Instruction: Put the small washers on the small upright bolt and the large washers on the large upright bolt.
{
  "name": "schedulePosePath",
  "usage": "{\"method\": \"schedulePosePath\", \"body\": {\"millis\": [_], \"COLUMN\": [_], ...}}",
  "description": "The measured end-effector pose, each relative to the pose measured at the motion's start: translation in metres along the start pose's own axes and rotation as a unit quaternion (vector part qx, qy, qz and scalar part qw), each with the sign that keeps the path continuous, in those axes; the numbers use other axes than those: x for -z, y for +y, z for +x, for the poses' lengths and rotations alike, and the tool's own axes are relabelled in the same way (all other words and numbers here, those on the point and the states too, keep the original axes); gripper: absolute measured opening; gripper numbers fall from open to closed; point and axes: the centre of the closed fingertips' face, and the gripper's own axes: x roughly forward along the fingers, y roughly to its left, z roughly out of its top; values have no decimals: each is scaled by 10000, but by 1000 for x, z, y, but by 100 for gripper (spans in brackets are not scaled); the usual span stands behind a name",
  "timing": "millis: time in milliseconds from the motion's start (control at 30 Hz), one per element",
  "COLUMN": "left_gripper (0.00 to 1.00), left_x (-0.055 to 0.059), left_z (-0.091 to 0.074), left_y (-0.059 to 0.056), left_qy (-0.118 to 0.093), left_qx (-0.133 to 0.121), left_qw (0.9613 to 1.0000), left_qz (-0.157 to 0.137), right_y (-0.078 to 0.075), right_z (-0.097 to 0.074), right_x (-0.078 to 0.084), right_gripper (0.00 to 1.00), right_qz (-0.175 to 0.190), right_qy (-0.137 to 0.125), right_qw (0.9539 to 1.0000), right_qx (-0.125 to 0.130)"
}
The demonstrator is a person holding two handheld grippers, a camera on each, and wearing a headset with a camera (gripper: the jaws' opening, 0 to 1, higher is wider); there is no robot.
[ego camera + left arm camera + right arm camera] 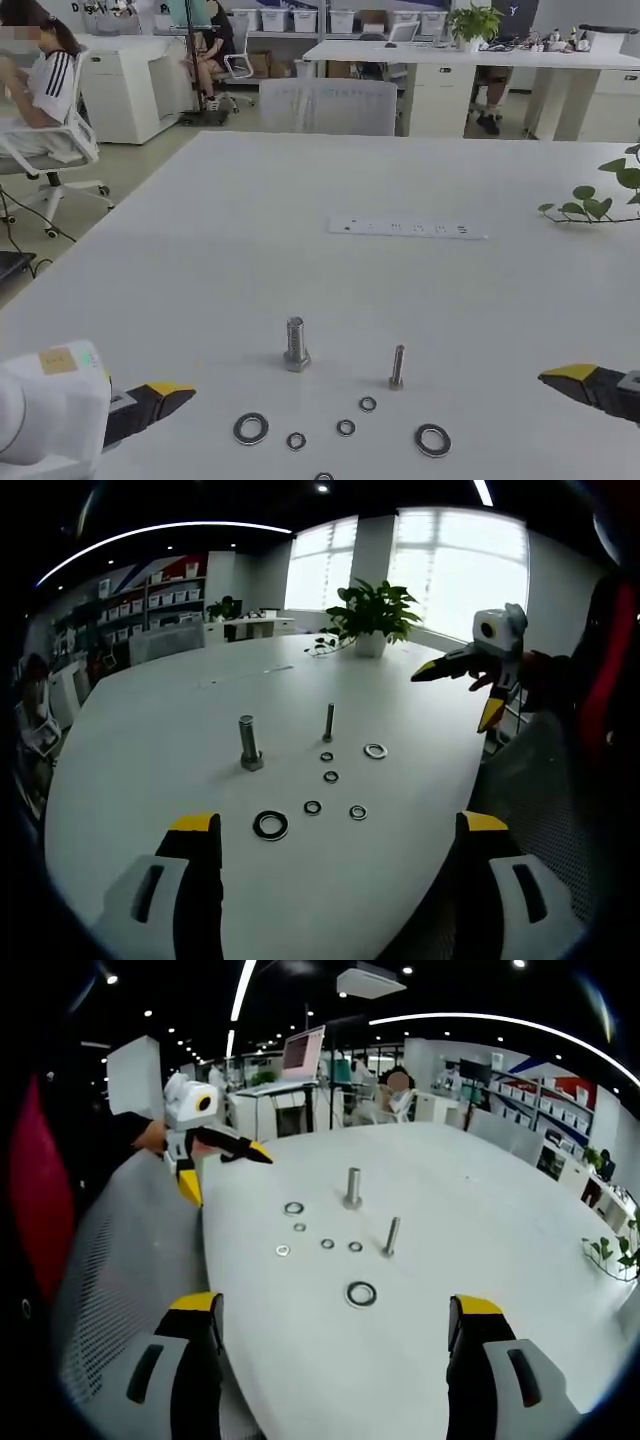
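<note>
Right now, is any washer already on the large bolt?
No, the large bolt stands bare, and the large washers lie flat on the table in front of it.

Large white table (250, 220). Beyond its far edge: a grey chair (328, 106), white desks (470, 55) and a potted plant (475, 20). To its left: a seated person (45, 85). In the left gripper view, bright windows (460, 570) beyond it. Above it: ceiling strip lights (243, 988).

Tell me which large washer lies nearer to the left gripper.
The large washer near the large bolt, at the left end of the group, just ahead of the left gripper. The other large washer lies nearer the small bolt.
</note>
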Motion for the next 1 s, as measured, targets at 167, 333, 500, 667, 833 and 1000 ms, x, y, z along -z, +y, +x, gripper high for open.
{"method": "schedulePosePath", "body": {"millis": [167,333,500,667,833,1000], "left_gripper": [97,97,97,97,97,96], "left_x": [1,1,1,1,1,0], "left_z": [-1,-1,-1,-1,-1,0], "left_y": [0,0,1,1,1,0], "left_qy": [2,3,-9,-21,-13,-25], "left_qx": [12,25,5,-2,-5,8], "left_qw": [10000,10000,10000,10000,10000,10000], "left_qz": [-4,-3,0,5,6,15], "right_y": [2,3,2,1,1,-2], "right_z": [1,2,3,3,5,10], "right_x": [0,0,0,1,3,7], "right_gripper": [94,94,93,93,93,89], "right_qz": [-13,-33,-77,-112,-127,-258], "right_qy": [20,54,95,145,197,392], "right_qw": [10000,10000,9999,9998,9996,9987], "right_qx": [-28,-72,-90,-107,-136,-183]}}
